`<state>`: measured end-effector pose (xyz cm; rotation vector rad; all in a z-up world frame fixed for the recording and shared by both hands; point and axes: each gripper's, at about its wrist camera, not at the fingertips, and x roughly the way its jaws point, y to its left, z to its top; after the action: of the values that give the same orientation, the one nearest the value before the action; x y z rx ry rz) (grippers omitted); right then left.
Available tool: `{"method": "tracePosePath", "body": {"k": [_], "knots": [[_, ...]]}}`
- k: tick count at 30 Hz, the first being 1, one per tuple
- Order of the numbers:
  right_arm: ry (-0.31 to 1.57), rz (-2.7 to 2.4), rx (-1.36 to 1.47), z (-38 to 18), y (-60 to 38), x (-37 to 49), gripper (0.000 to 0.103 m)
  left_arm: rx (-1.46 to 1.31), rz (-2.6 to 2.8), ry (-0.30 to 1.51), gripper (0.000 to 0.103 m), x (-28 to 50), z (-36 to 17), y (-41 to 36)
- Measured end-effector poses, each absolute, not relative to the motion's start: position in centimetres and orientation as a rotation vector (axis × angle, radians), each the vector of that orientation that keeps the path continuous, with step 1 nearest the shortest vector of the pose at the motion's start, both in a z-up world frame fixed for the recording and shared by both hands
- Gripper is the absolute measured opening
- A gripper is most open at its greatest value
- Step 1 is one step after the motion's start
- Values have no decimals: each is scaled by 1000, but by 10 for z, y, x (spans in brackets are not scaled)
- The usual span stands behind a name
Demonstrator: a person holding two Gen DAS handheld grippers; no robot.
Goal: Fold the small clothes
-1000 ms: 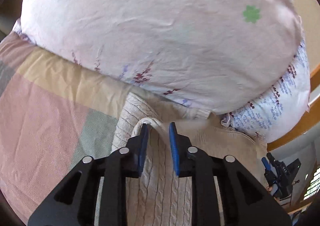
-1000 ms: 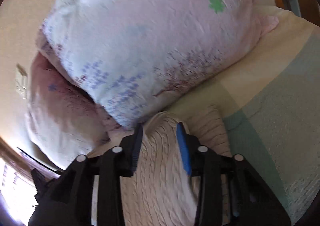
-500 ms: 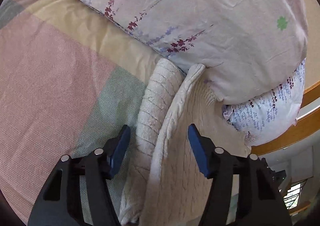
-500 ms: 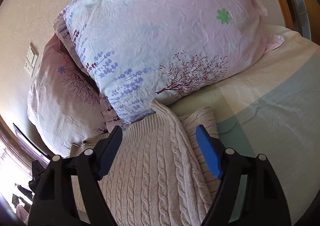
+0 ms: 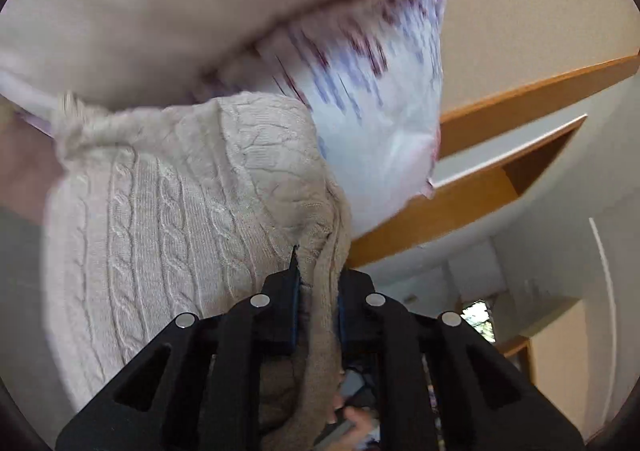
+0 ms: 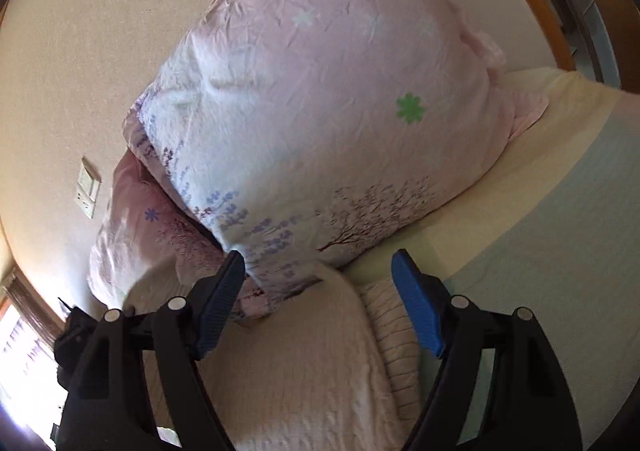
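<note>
A cream cable-knit sweater [image 5: 168, 211] lies on the bed against the pillows. My left gripper [image 5: 316, 283] is shut on a fold of the sweater's edge, with the knit pinched between the blue pads. In the right wrist view the sweater [image 6: 304, 355] lies below my right gripper [image 6: 320, 283], which is wide open and empty just above it. Its blue pads [image 6: 416, 307] stand on either side of the sweater's top edge, close to the pillow.
A pink floral pillow [image 6: 328, 99] leans over the sweater, with a second pillow [image 6: 136, 235] behind it. It also shows in the left wrist view [image 5: 380, 99]. The checked bedspread [image 6: 560, 251] spreads to the right. A wooden bed frame [image 5: 520, 91] and a wall are behind.
My left gripper has swung round to the sweater's other edge and shut on it. My right gripper has opened wider and lifted a little off the sweater.
</note>
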<state>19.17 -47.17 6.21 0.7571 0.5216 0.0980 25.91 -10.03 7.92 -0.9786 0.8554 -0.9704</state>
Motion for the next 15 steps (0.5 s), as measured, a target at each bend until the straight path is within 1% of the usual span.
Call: {"method": "tracePosePath", "body": {"k": [2,4,6,7,8,9,10,11,12,13,14,15], "knots": [[564,87,764,54,-487,195,76,-1132,-1086,990,16,277,52,-158],[607,63,742,48,-502,196,81,-1185,-1098,1091,18,280,37,-181],[641,60,815,41,-521,196,86,-1088,-1104,1052,18,272,45,-175],[656,89,886,36,-529,196,89,-1020,-1072,1015,22,266,53,-164],[668,141,954,30,-535,197,93,-963,-1030,970,42,259,62,-149],[691,179,1004,24,-537,199,93,-899,-1003,914,64,251,71,-138],[722,204,1025,20,-536,202,93,-815,-959,864,70,244,82,-126],[746,223,1019,18,-532,204,93,-721,-888,833,72,237,90,-117],[785,229,994,16,-526,208,93,-626,-795,826,76,232,93,-110],[831,226,962,14,-519,213,93,-544,-698,835,80,229,93,-103],[872,235,934,11,-511,218,93,-492,-625,850,87,227,88,-97],[903,248,917,6,-504,221,93,-455,-574,882,87,228,79,-92]]}}
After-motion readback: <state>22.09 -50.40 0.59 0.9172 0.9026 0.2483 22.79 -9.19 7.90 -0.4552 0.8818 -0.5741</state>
